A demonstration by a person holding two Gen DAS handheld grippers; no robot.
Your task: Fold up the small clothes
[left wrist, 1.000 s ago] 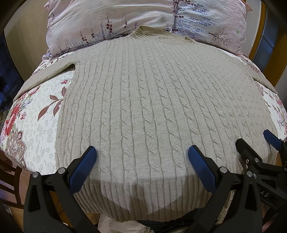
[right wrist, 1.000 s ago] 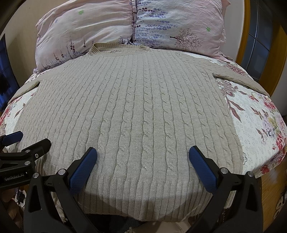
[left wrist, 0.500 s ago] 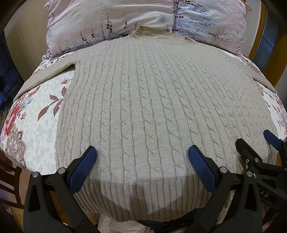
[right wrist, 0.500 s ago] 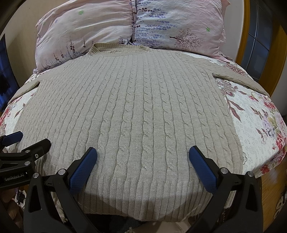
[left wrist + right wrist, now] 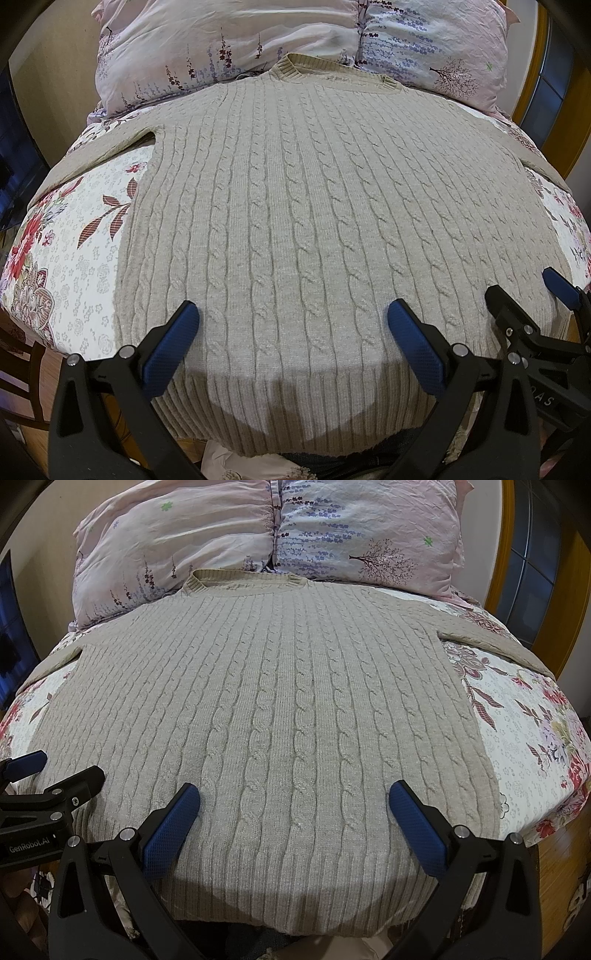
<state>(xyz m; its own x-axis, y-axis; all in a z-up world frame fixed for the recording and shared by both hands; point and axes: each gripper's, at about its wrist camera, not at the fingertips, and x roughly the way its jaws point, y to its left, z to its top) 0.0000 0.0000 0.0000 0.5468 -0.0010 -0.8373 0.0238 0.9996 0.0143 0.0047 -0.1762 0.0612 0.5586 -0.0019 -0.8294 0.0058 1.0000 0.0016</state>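
Nothing has shifted since the earlier frames: both grippers hover where they were and the sweater lies as before.

A bed covered by a white sheet [image 5: 79, 266] printed with red and pink flowers fills both views. Two pale pink pillows [image 5: 173, 542] with purple sprig prints lean side by side along the head edge. A yellow wooden frame [image 5: 500, 539] with dark glass stands off the bed's right side, and a dark wooden chair [image 5: 22, 365] shows by the near left corner.

The beige cable-knit sweater [image 5: 314, 221] lies flat, spread over the middle of the bed, its collar touching the pillows at the head edge and its ribbed hem draped over the foot edge. Each sleeve stretches out toward a side edge.

The left gripper [image 5: 291, 317] hangs with its blue-padded fingers spread wide above the hem's left half, holding nothing. The right gripper [image 5: 293, 799] is likewise spread wide and empty above the hem's right half, just beside the left one.
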